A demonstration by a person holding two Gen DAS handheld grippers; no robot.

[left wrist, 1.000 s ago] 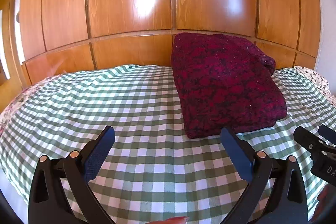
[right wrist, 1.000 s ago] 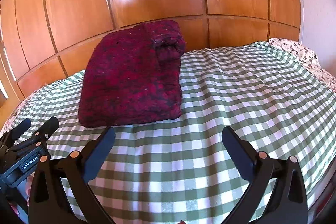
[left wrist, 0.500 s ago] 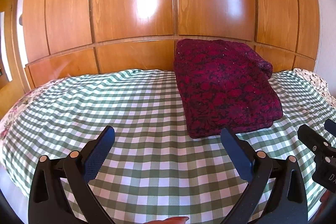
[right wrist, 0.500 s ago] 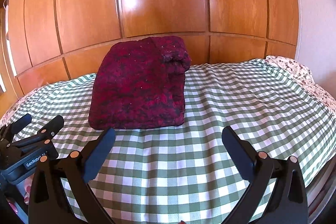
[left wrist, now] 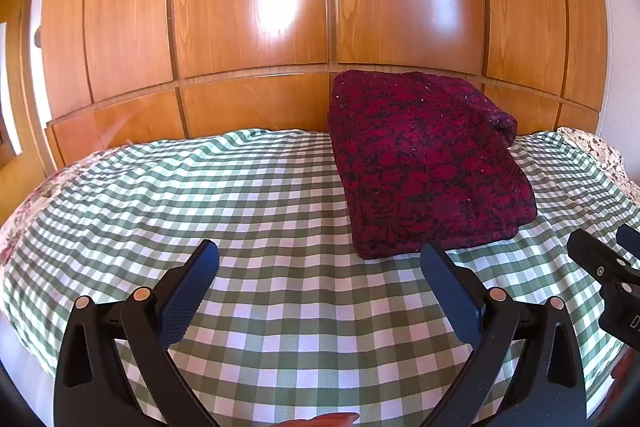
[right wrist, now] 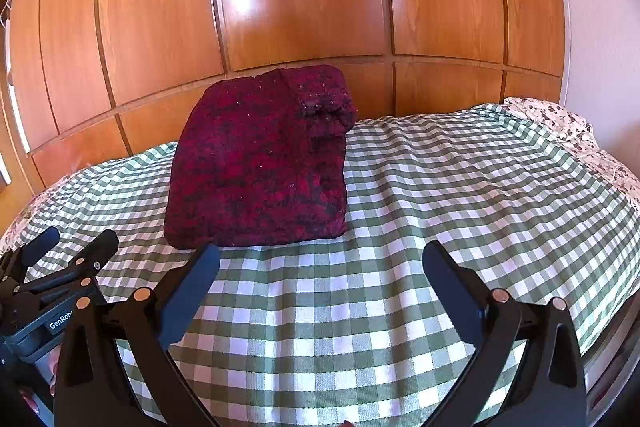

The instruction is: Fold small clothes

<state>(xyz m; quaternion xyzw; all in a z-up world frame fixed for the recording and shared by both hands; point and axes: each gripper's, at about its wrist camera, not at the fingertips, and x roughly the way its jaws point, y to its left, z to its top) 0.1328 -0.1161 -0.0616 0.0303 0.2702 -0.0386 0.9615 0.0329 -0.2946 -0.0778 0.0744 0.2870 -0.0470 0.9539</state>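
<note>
Garment: the dark red knit garment point(left wrist: 428, 167) lies as a thick squared bundle on the bed point(left wrist: 240, 211), its far edge against the wooden wall panels point(left wrist: 248, 27); judged already folded, set back there to be out of the way.
Left tongs: the left tongs point(left wrist: 320, 267) are spread wide and empty, hovering over the checked cover on the near side of the garment, its near corner just ahead of the right-hand finger.
Right tongs: the right tongs point(right wrist: 320, 267) are also spread and empty, near the garment's front edge.
Why apart: neither touches the garment, which suggests the fold is finished.
Change: against the earlier frames the garment looks smaller and farther, more wall shows above it, so both tongs have drawn back and tilted upward.
</note>
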